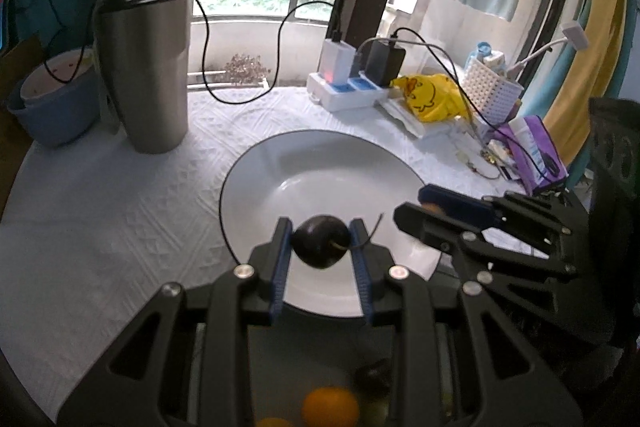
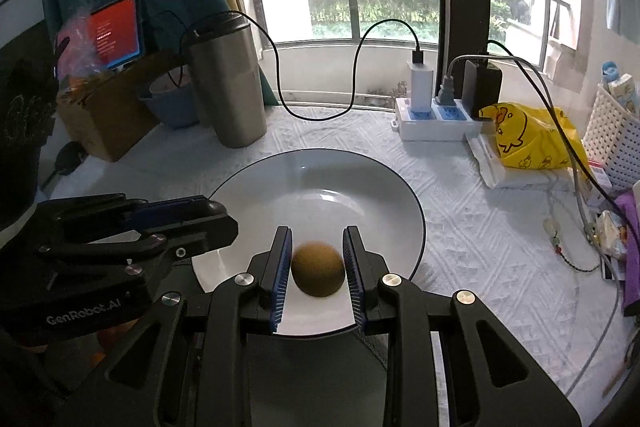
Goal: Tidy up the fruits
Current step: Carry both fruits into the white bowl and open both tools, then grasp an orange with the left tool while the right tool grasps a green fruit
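Note:
A white plate with a thin dark rim lies on the white cloth; it also shows in the right wrist view. My left gripper is shut on a dark round fruit with a stem, held over the plate's near rim. My right gripper is shut on a brown round fruit, also over the plate's near part. The right gripper shows in the left wrist view at the plate's right edge; the left gripper shows in the right wrist view at the plate's left edge. Orange fruits lie below, blurred.
A steel tumbler and a blue bowl stand at the back left. A power strip with chargers and cables, a yellow duck bag, a white basket and a purple pouch crowd the back right. A cardboard box stands left.

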